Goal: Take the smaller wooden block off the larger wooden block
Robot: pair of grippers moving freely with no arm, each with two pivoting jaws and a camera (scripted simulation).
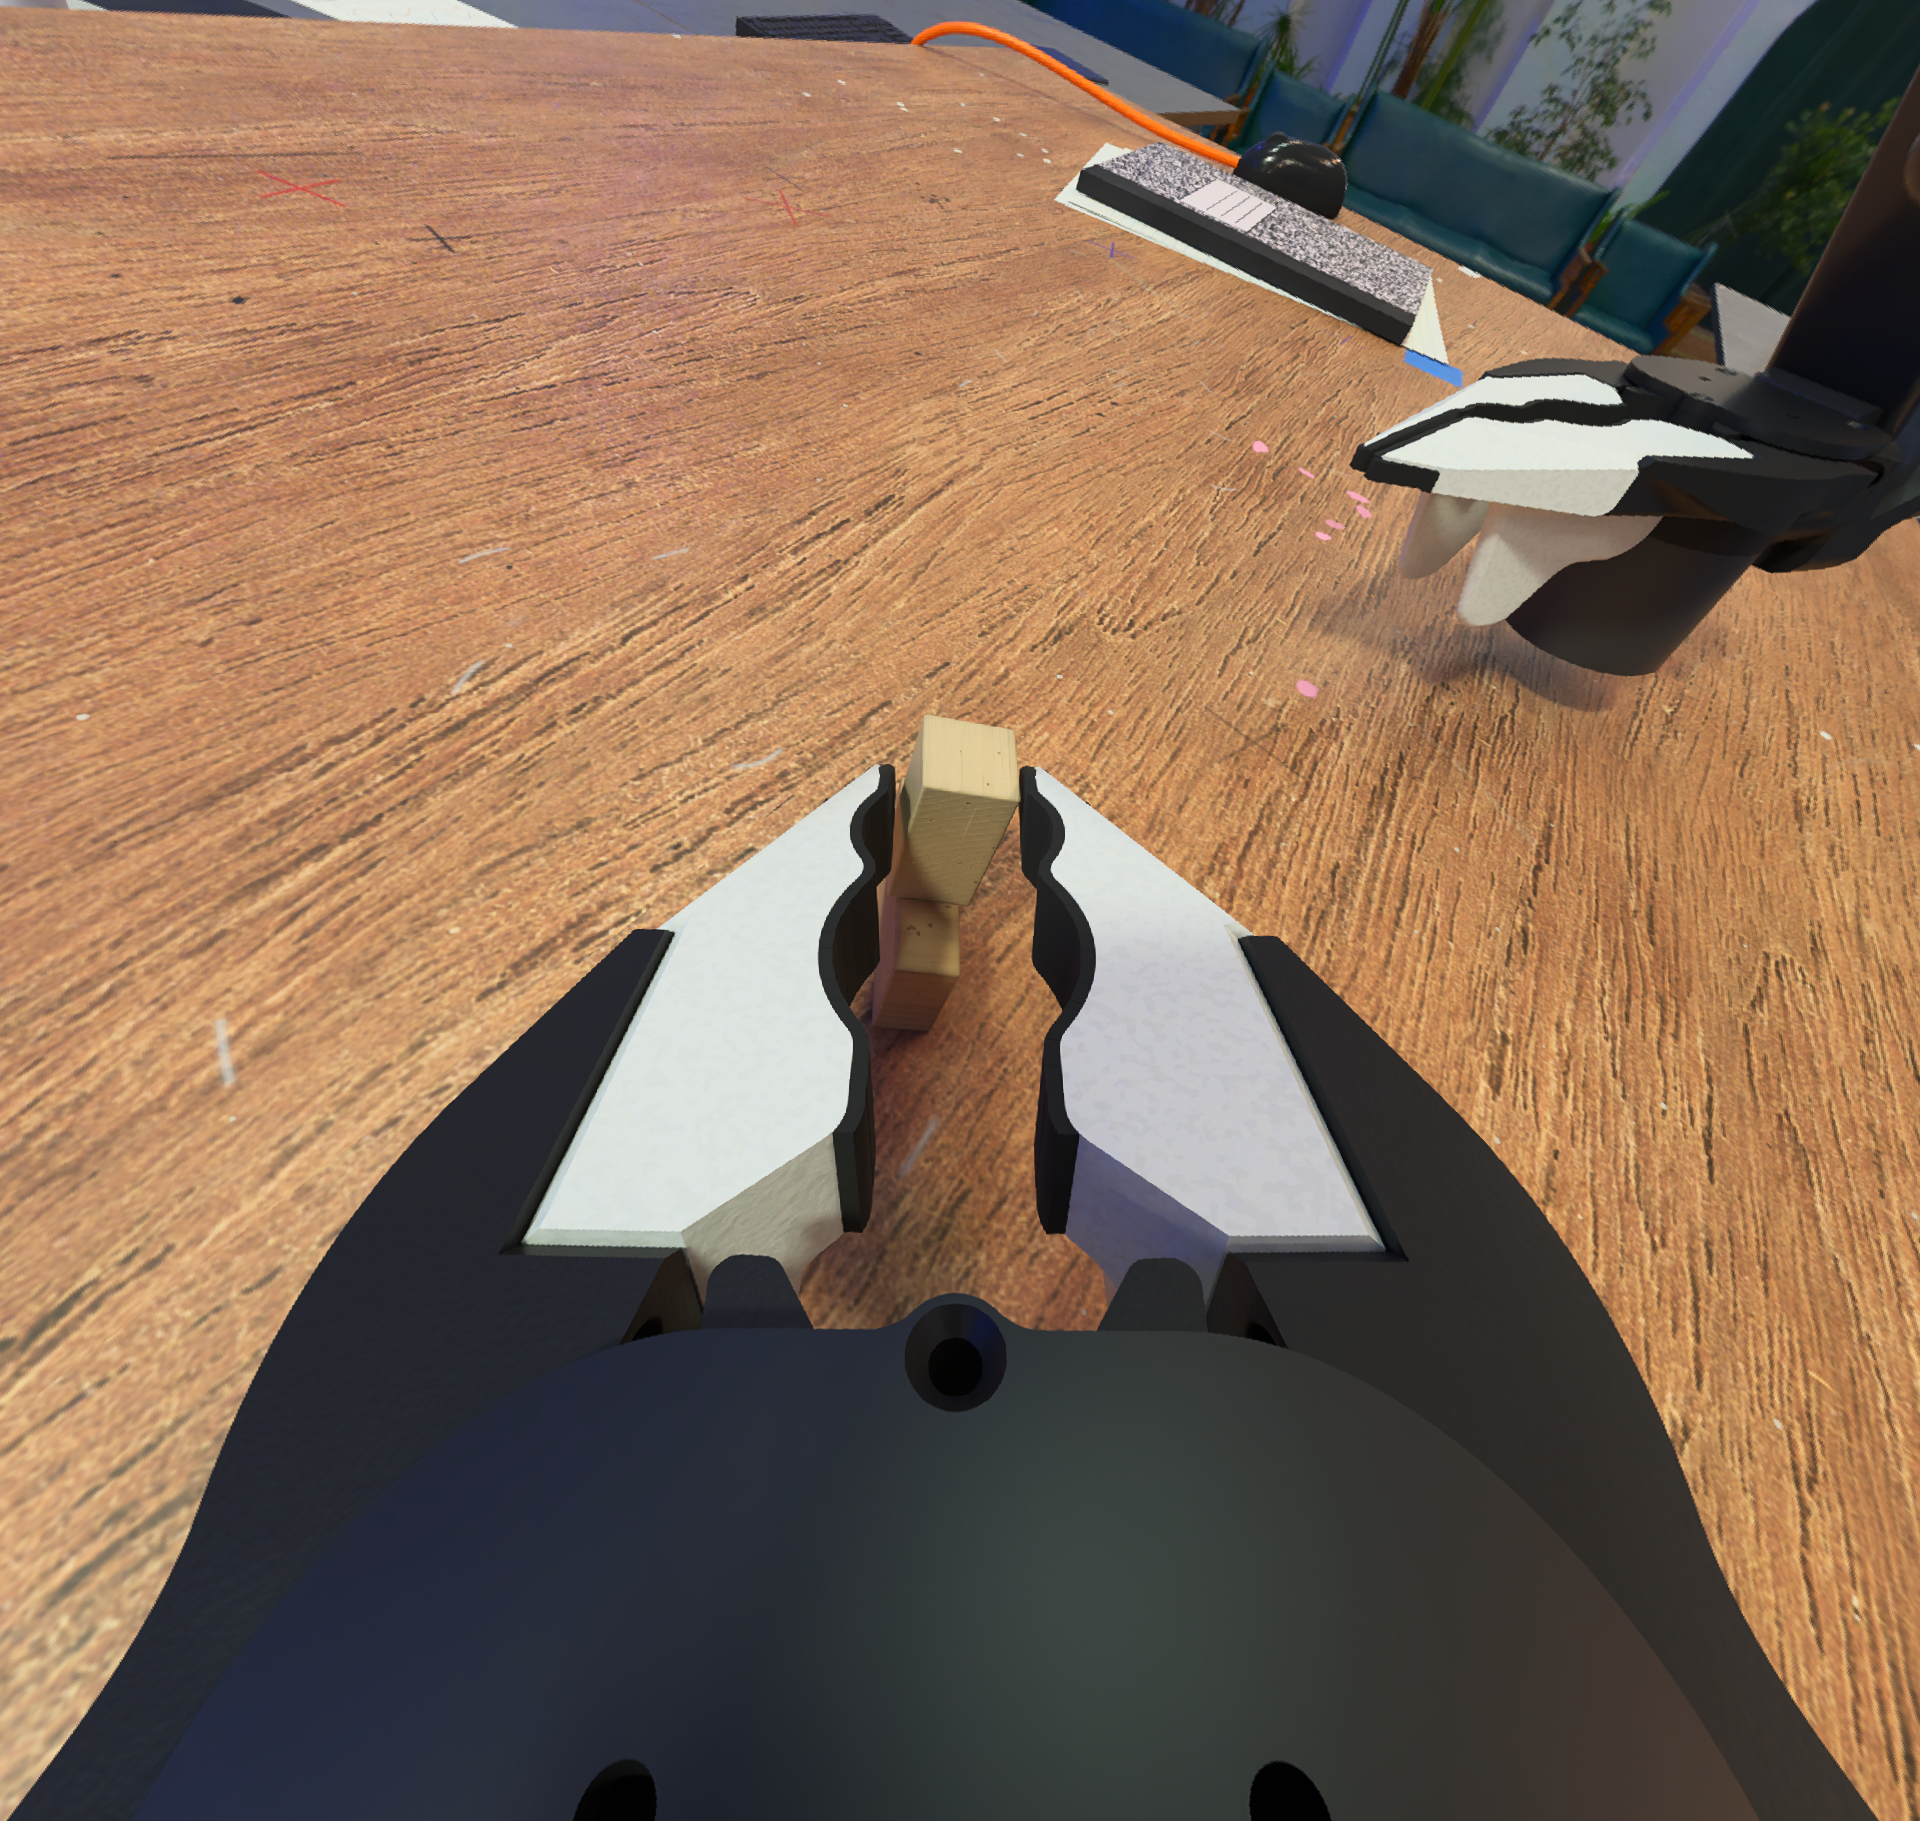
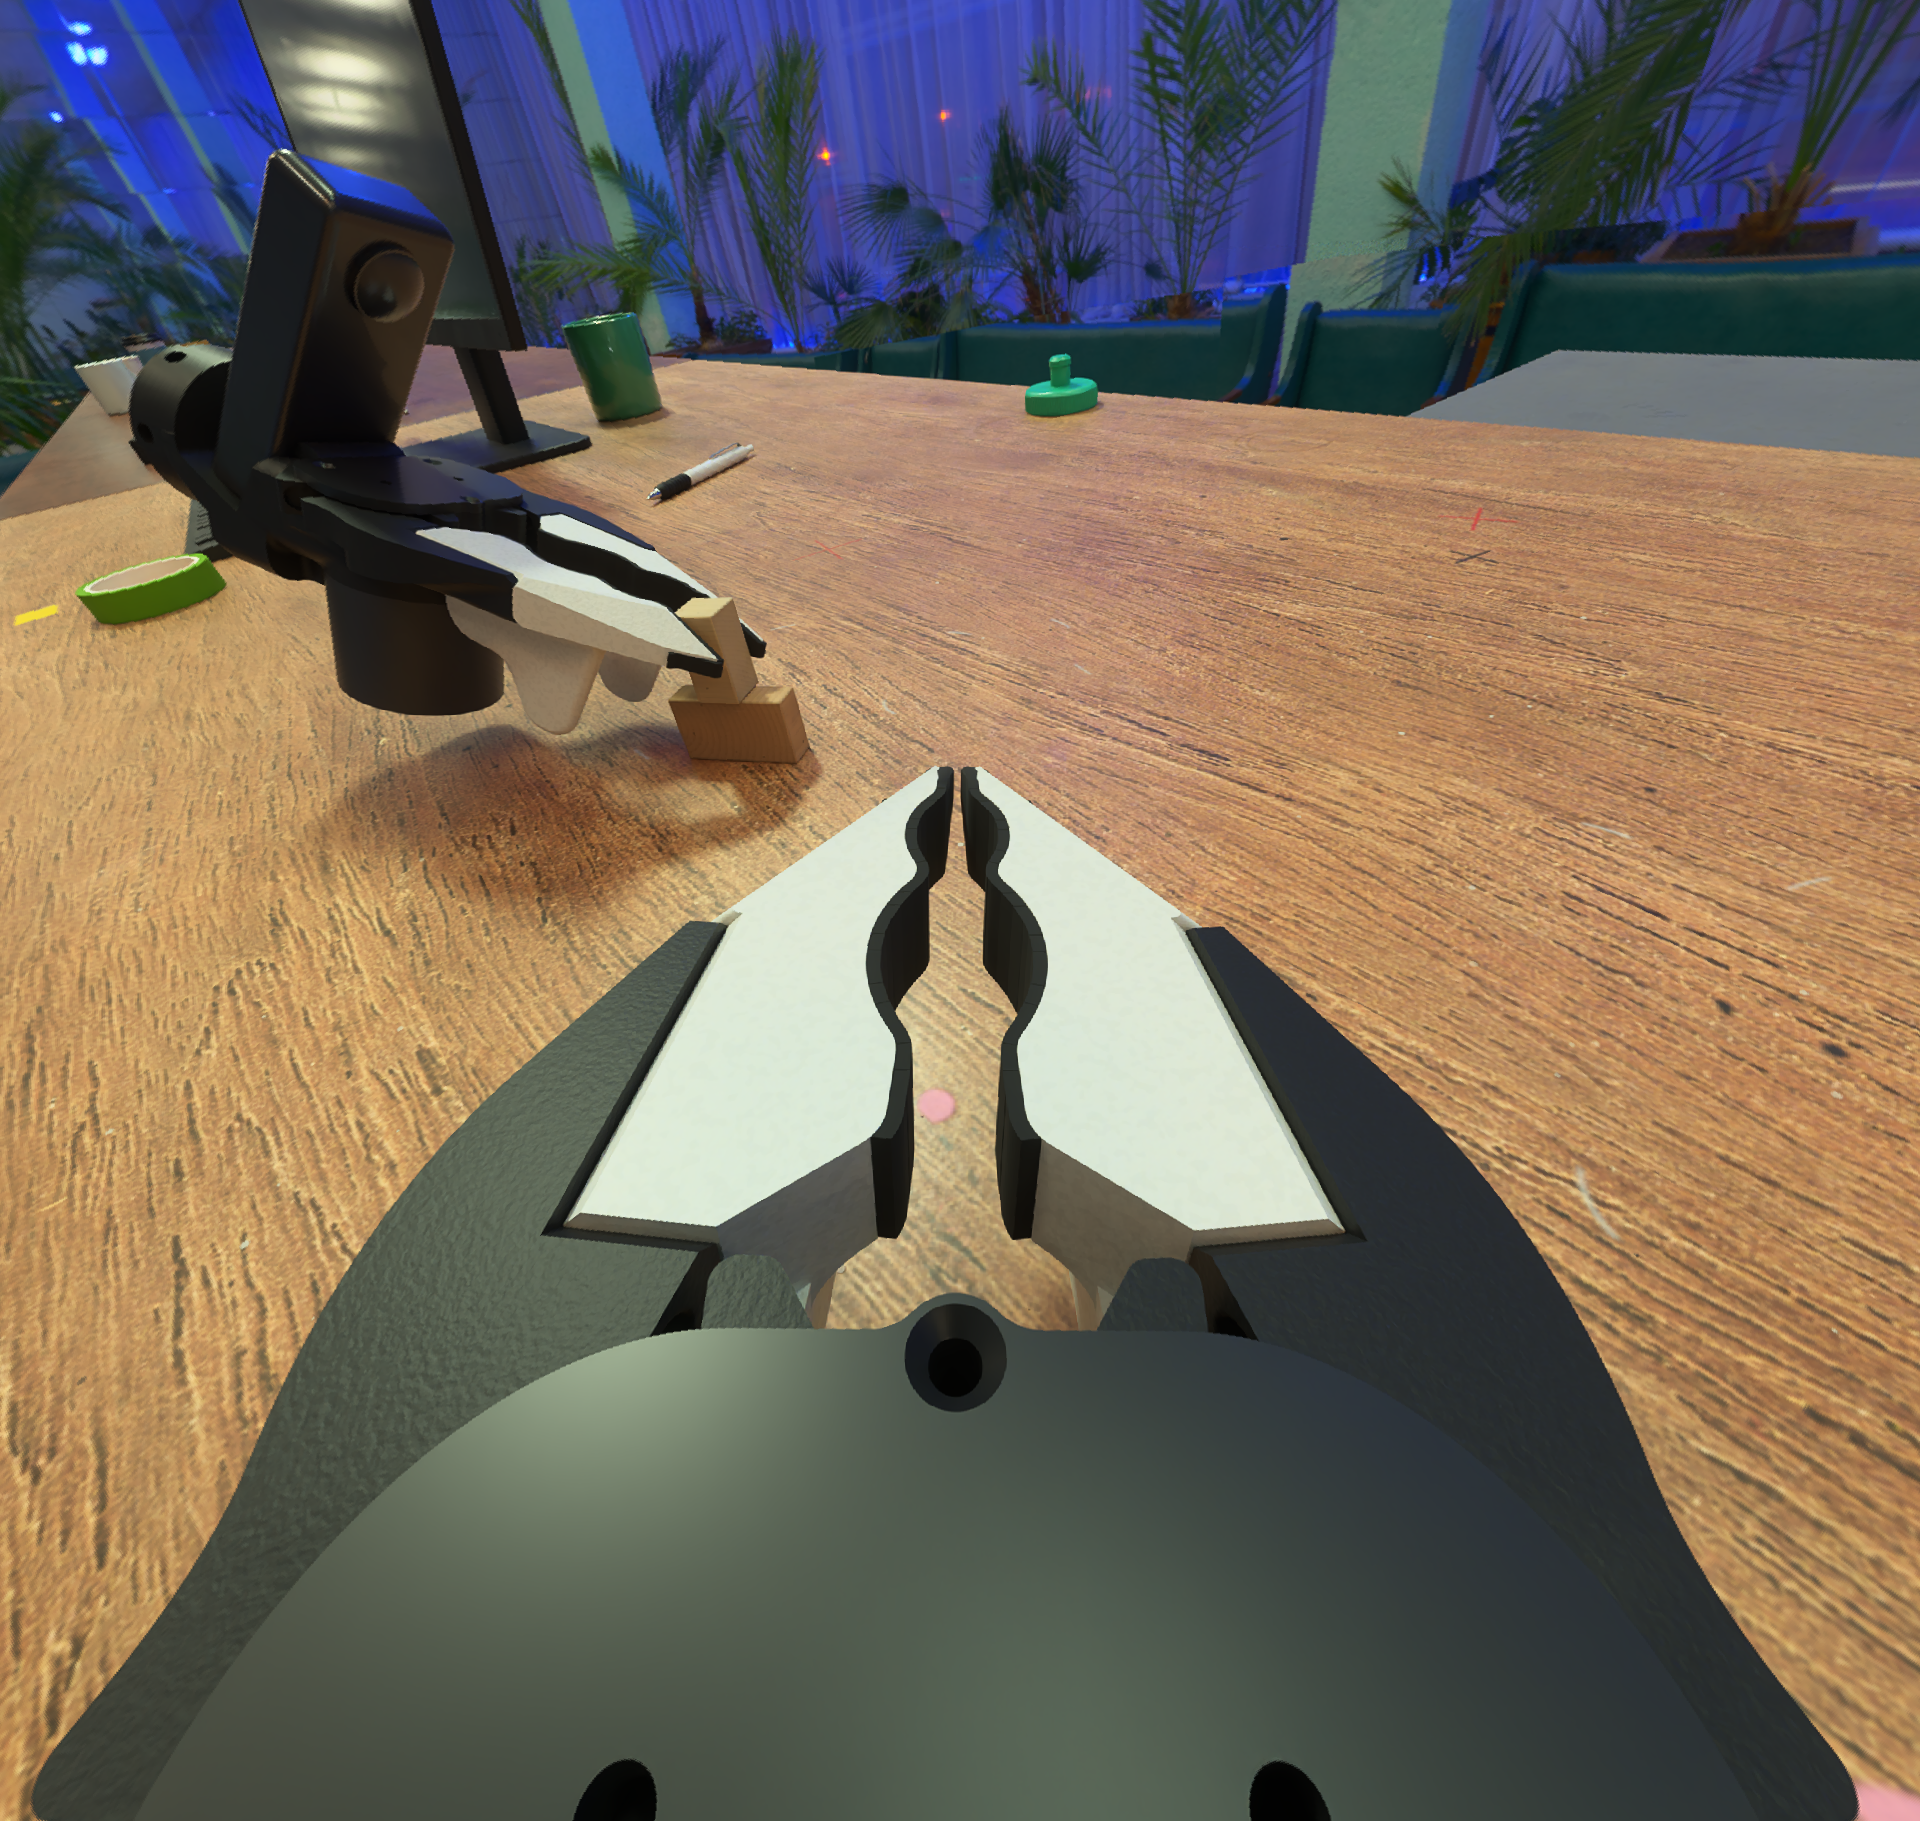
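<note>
The smaller wooden block (image 1: 956,815) stands tilted on the larger wooden block (image 1: 920,971) on the wooden table (image 1: 520,524). My left gripper (image 1: 958,779) is shut on the smaller block near its top, one finger on each side. In the right wrist view the smaller block (image 2: 717,628) leans with its lower end touching the larger block (image 2: 743,727), held by the left gripper (image 2: 732,654). My right gripper (image 2: 954,774) is shut and empty, low over the table to the right of the blocks; it also shows in the left wrist view (image 1: 1371,457).
A monitor (image 2: 364,109), green cup (image 2: 613,363), pen (image 2: 701,470) and green tape roll (image 2: 151,587) lie behind the blocks. A green knob (image 2: 1060,395) sits at the far edge. A keyboard (image 1: 1257,233), mouse (image 1: 1294,171) and orange cable (image 1: 1039,57) lie at the far right.
</note>
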